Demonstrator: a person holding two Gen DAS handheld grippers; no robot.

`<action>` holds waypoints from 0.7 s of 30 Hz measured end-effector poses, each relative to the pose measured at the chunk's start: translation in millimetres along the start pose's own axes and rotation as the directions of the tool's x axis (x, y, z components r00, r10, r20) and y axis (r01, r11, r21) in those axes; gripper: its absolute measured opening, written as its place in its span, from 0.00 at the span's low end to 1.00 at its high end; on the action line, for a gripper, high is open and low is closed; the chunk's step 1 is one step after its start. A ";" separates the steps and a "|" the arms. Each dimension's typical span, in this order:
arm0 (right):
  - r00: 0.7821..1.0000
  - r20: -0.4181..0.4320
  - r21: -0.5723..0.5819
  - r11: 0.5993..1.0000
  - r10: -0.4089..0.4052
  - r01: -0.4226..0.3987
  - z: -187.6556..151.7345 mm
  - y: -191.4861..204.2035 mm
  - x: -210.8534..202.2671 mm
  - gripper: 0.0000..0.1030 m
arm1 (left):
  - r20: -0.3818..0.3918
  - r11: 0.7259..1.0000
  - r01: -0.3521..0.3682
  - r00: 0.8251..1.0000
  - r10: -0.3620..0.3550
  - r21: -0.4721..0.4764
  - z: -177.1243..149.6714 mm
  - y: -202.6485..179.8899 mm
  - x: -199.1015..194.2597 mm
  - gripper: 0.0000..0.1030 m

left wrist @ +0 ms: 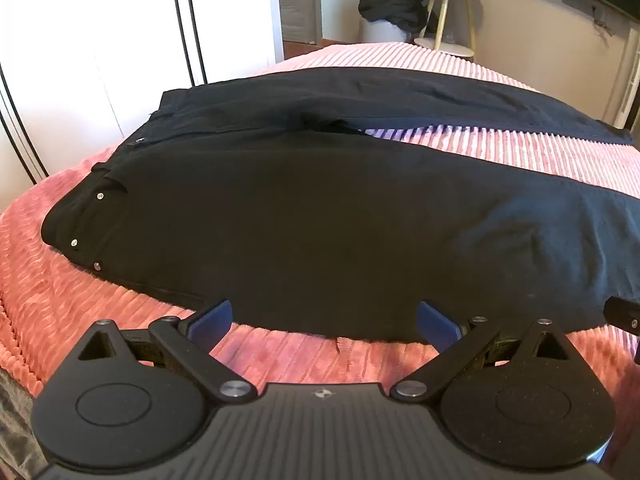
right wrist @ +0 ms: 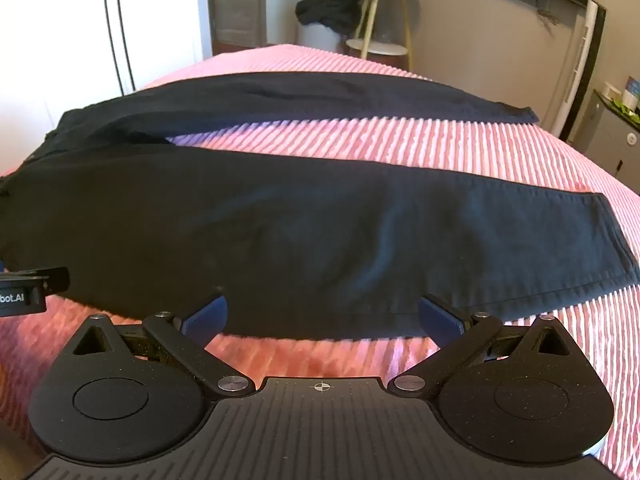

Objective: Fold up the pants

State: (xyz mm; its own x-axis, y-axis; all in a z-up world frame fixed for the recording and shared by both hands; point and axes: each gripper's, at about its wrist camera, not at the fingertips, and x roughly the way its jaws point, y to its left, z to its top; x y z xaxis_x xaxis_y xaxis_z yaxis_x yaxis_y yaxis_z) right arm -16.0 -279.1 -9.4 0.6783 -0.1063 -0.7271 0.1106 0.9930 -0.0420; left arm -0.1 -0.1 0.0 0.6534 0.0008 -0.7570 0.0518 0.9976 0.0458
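Observation:
Black pants [left wrist: 304, 220] lie spread flat on a pink ribbed bedspread [left wrist: 304, 360], waistband at the left, both legs running to the right with a gap between them. They show in the right wrist view [right wrist: 320, 236] too, with the near leg's hem at the right. My left gripper [left wrist: 325, 322] is open, its blue pads at the near edge of the near leg, close to the hip. My right gripper [right wrist: 323, 316] is open at the same near edge, further along the leg. Neither holds cloth.
The bedspread [right wrist: 400, 148] covers a bed. Beyond it stand a white wardrobe [left wrist: 120, 40], a small round side table [left wrist: 448, 12] and a pale bin with dark clothes on it [left wrist: 396, 8]. A cabinet [right wrist: 616, 132] stands at the far right.

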 end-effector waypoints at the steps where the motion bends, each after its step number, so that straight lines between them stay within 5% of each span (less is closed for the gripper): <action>1: 1.000 0.000 0.000 1.000 0.000 0.000 0.0 -0.1 -0.2 1.00 | -0.001 1.000 0.003 1.000 -0.003 0.000 -0.1 -0.1 -0.1 0.96; 21: 1.000 0.005 0.027 1.000 0.010 -0.011 -1.6 -1.3 -2.6 1.00 | -0.032 1.000 0.003 0.999 -0.003 -0.021 0.9 4.0 8.1 0.96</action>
State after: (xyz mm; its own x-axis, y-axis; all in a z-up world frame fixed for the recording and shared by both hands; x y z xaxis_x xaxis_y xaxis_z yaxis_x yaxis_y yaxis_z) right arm -19.1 -280.1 -8.6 0.6828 -0.0962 -0.7242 0.1228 0.9923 -0.0160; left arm 6.1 3.8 -5.4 0.6290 -0.0003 -0.7774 0.0376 0.9988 0.0300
